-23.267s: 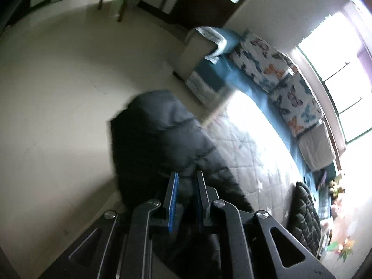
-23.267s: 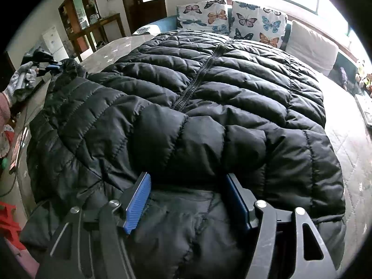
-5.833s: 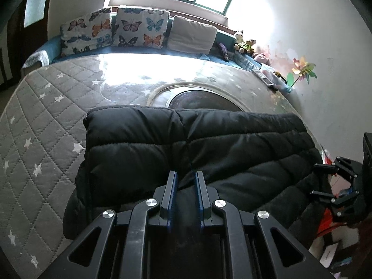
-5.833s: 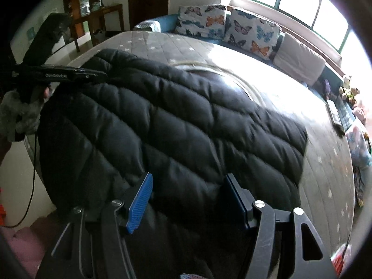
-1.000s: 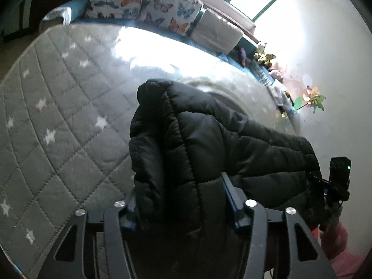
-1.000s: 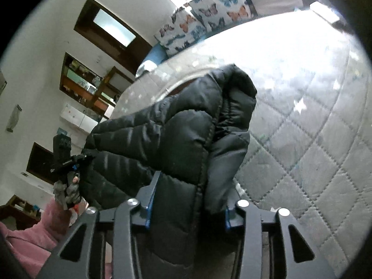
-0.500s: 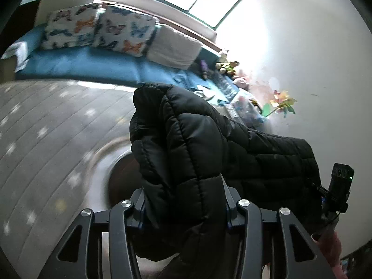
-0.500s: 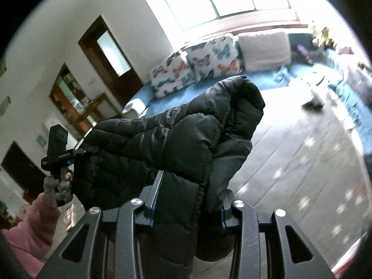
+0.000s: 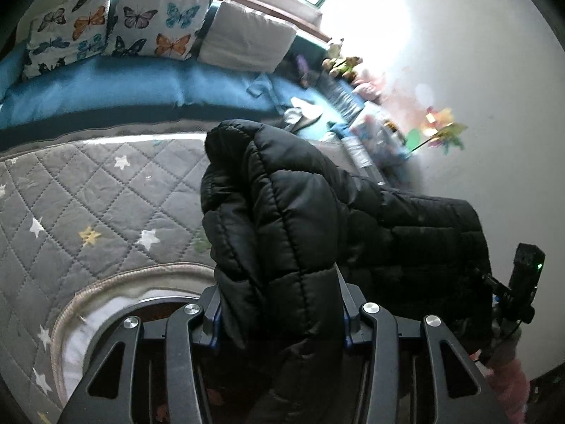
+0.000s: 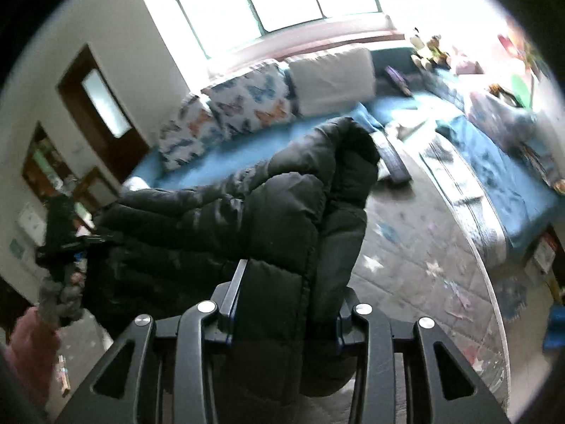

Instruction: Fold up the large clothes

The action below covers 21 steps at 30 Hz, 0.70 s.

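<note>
The left gripper (image 9: 280, 304) is clamping a thick folded bundle of a black quilted puffer jacket (image 9: 282, 212), with padded layers bulging up and out between its two blue-edged fingers. The right gripper (image 10: 287, 300) is holding the opposite end of the same jacket, its jaws easing apart slightly while the fabric is sitting between them and filling the gap. The jacket is hanging in the air between the two tools, stretched as a dark band from one to the other, above a grey quilted bedspread (image 9: 88, 190) printed with small stars. Beyond the bed, a blue bench cushion (image 9: 106, 88) is running under a bright window, carrying butterfly-print pillows (image 9: 116, 21) and a plain pale pillow (image 9: 243, 40). In the right wrist view, a gloved hand (image 10: 60, 296) with a pink sleeve is gripping the other tool at the left edge. To do this carrying step well, it looks wise to be keeping both ends level and the band taut, so the folded layers are not sliding open. The right grip seems the weaker point; loosening it before the jacket is resting on the bedspread would likely be letting that end sag and unfold.
</note>
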Each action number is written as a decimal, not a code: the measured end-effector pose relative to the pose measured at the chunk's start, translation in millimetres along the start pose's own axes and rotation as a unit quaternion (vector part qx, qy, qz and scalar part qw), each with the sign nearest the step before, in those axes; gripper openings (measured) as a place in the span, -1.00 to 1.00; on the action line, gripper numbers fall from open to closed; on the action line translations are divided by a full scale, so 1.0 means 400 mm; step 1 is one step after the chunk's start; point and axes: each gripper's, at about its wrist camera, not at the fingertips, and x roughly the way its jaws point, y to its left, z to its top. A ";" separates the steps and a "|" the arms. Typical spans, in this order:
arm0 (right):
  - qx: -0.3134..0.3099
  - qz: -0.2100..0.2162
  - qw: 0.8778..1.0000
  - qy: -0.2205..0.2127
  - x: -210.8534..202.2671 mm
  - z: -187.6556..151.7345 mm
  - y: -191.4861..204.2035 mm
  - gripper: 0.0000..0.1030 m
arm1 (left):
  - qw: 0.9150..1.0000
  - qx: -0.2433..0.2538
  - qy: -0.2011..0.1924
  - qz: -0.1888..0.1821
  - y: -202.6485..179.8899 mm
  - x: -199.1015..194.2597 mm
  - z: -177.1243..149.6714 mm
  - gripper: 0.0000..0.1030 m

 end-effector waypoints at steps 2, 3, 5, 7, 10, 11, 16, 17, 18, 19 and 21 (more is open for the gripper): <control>0.010 -0.026 1.000 0.013 0.041 -0.009 -0.030 -0.02 | 1.000 -0.010 0.008 0.009 0.030 0.025 -0.016 0.04; 0.015 -0.034 0.999 0.017 0.049 -0.010 -0.044 0.07 | 1.000 -0.014 0.011 0.011 0.049 0.036 -0.025 0.12; 0.016 -0.060 0.998 0.031 0.078 -0.021 -0.063 0.16 | 0.999 -0.019 0.020 0.027 0.066 0.067 -0.026 0.25; 0.014 -0.080 0.996 0.039 0.094 -0.025 -0.070 0.31 | 0.998 -0.009 0.022 0.051 0.080 0.098 -0.035 0.47; -0.007 -0.115 0.992 0.044 0.109 -0.029 -0.063 0.52 | 0.998 -0.003 0.020 0.067 0.121 0.147 -0.060 0.65; -0.008 -0.127 0.991 0.049 0.116 -0.031 -0.062 0.58 | 0.997 -0.002 0.017 0.071 0.119 0.155 -0.060 0.67; -0.031 -0.176 0.983 0.053 0.102 -0.020 -0.033 0.62 | 0.995 0.013 0.010 0.100 0.118 0.157 -0.092 0.69; -0.048 -0.195 0.978 0.047 0.086 -0.021 -0.015 0.62 | 0.993 0.025 0.006 0.113 0.108 0.153 -0.100 0.69; -0.057 -0.207 0.976 0.043 0.082 -0.019 -0.011 0.62 | 0.993 0.029 0.004 0.119 0.098 0.146 -0.107 0.69; -0.064 -0.227 0.971 0.036 0.064 -0.020 0.002 0.62 | 0.991 0.034 0.000 0.127 0.089 0.139 -0.116 0.69; -0.061 -0.243 0.968 0.024 0.035 -0.020 0.011 0.62 | 0.990 0.039 -0.006 0.137 0.068 0.103 -0.136 0.69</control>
